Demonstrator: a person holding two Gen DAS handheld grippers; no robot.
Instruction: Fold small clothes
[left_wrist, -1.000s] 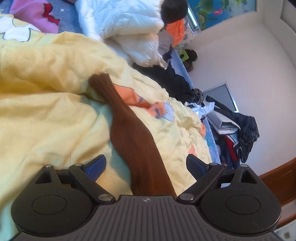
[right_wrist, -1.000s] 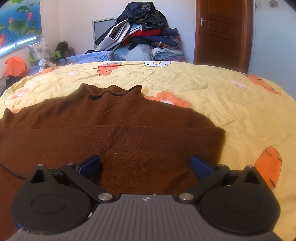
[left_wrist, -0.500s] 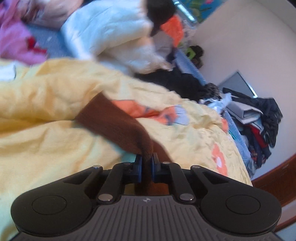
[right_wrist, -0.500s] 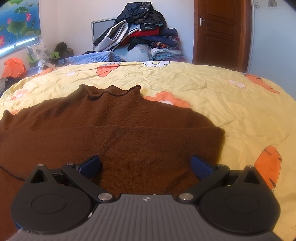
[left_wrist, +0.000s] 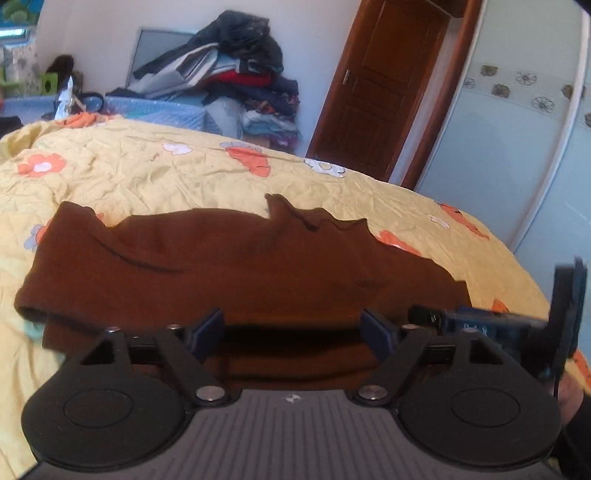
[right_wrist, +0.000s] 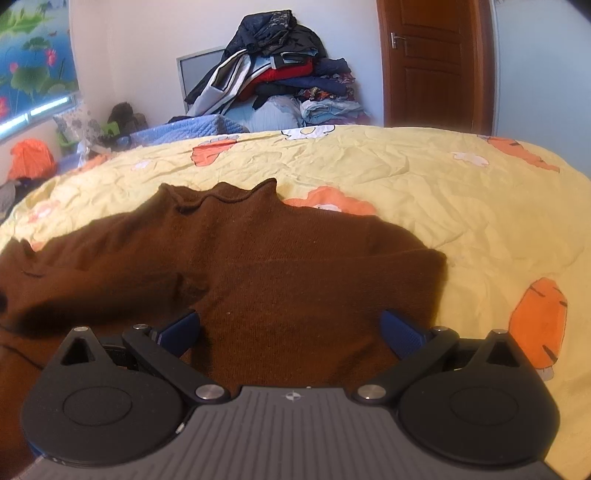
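just now: left sleeve laid across brown sweater, first fold done

spread beneath both tools, the yellow quilt (right_wrist: 424, 177) with orange and white flowers carries the brown sweater (right_wrist: 295, 266), which lies flat directly ahead of the right gripper (right_wrist: 290, 330), collar pointing away. a second ago the left sleeve (left_wrist: 122, 266) trailed out over the quilt as a long strip; half a second ago the left gripper (left_wrist: 291, 328) was clamped on it; now the sleeve is folded in over the body, cuff near the far left of that gripper's view. the left gripper's jaws are opening, wide apart with nothing pinched, hovering just over the sweater's near edge. the right gripper has not moved, jaws spread wide and empty above the hem; it shows at the right edge of the left view.

judging by this, one sleeve fold is finished, and the right side looks squared already, so the body fold seems next.

beyond the quilt's far edge sit a heaped pile of clothes (right_wrist: 280, 77) against the wall, a wooden door (right_wrist: 432, 62) to its right, and a blue padded mat (right_wrist: 192, 129). none of it lies on the sweater or blocks either tool; only the sleeve's slight bunching may need smoothing.
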